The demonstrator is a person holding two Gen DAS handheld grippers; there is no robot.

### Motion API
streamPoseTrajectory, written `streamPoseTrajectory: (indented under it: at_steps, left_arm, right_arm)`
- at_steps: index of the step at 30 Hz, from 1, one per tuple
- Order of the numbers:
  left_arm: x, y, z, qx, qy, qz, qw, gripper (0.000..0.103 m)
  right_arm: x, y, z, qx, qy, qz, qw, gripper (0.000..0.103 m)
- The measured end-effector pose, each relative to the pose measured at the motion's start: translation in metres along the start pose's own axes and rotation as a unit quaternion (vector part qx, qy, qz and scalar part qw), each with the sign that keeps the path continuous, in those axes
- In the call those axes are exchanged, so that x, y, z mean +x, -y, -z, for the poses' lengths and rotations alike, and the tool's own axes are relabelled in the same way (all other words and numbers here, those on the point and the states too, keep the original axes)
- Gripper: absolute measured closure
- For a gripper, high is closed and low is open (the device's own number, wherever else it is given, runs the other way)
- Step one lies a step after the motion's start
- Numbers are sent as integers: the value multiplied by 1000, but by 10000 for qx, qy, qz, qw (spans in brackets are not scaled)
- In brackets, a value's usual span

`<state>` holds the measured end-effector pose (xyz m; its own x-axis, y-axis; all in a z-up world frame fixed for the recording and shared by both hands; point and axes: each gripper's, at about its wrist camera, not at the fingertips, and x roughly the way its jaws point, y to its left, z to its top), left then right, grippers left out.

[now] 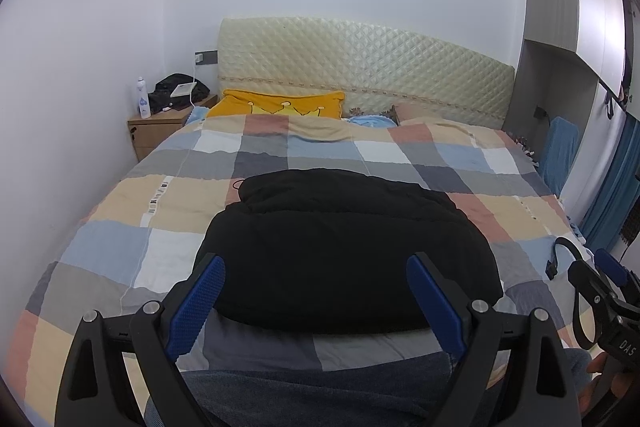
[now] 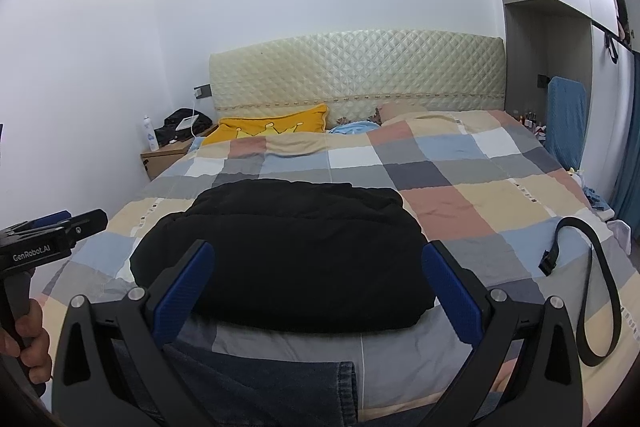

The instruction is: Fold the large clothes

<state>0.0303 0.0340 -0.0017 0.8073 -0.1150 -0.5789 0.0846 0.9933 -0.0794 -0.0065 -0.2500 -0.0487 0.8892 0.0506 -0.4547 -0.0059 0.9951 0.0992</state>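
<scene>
Black garment (image 1: pixel 344 251) lying as compact, puffy bundle on checked bedspread (image 1: pixel 120 247), near foot of bed, close to person's edge for easy reach. Fold looking finished or nearly so.

Left claw (image 1: pixel 316 303) hovering above near hem, jaws spreading wide, gripping nothing, apparently clear of cloth.

Right claw (image 2: pixel 316 291) likewise gaping wide, empty, hanging over same bundle.

Black belt (image 2: pixel 600 287) lying apart at right, out of working zone. Denim-clad leg (image 2: pixel 280 387) pressing against bed edge.

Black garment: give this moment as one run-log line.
black garment folded on bed | left tool open | right tool open | neither touching
</scene>
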Motion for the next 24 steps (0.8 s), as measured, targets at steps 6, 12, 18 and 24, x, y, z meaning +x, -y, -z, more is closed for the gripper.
streamPoseTrajectory:
  at_steps: [6, 12, 18, 24]
  left_arm:
    - [1, 0, 0, 12, -41, -7, 10000, 10]
    - [2, 1, 0, 12, -42, 18, 10000, 10]
    - [2, 1, 0, -17, -39, 5, 10000, 10]
    - [2, 2, 1, 3, -45, -2, 10000, 10]
  right_arm:
    - [1, 0, 2, 5, -26, -5, 10000, 0]
    - [1, 1, 2, -13, -15, 3, 10000, 0]
    - [2, 1, 2, -5, -4, 7, 10000, 0]
    - [1, -1, 5, 25, -23, 21, 10000, 0]
